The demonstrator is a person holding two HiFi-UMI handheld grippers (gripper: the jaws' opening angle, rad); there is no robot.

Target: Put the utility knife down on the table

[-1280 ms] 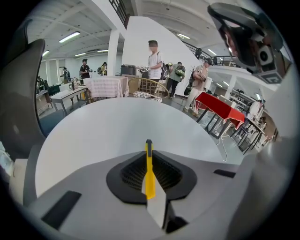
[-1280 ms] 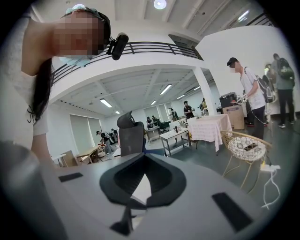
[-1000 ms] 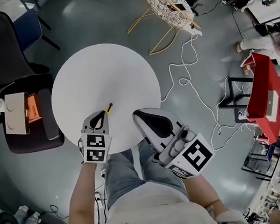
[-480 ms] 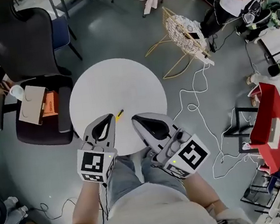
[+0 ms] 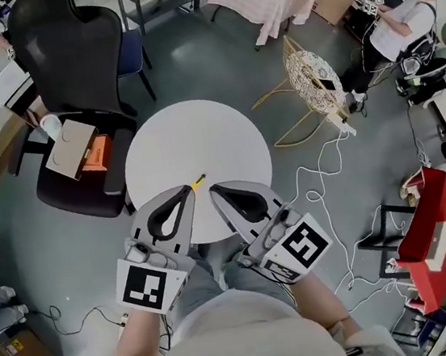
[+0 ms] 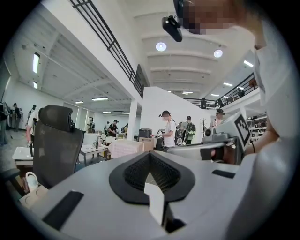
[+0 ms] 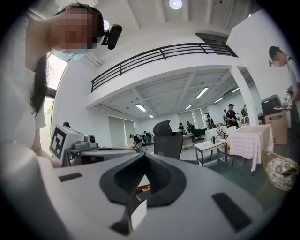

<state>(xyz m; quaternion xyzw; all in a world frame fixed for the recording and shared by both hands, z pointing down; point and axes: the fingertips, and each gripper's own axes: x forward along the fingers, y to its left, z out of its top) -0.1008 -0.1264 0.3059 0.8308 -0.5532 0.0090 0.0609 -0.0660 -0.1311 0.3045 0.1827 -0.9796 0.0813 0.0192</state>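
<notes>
The utility knife [image 5: 198, 182], small, yellow and black, lies on the round white table [image 5: 193, 136] near its front edge. My left gripper [image 5: 187, 189] is held above the table with its tip just left of the knife, jaws shut and holding nothing. My right gripper [image 5: 213, 189] hovers beside it, just right of the knife, also shut and holding nothing. In the left gripper view the left gripper [image 6: 150, 153] points level across the room. The right gripper [image 7: 143, 154] does the same in its own view. Neither of these views shows the knife or the table.
A black office chair [image 5: 66, 39] stands behind the table. A second black seat carries a cardboard box [image 5: 71, 148] at the table's left. A gold wire chair [image 5: 314, 80] and loose white cables [image 5: 323, 192] are on the floor at the right, with a red cart [image 5: 428, 219] beyond.
Both grippers have risen toward the head camera and look larger. The left gripper's tip has drawn back a little from the knife, which stays on the table.
</notes>
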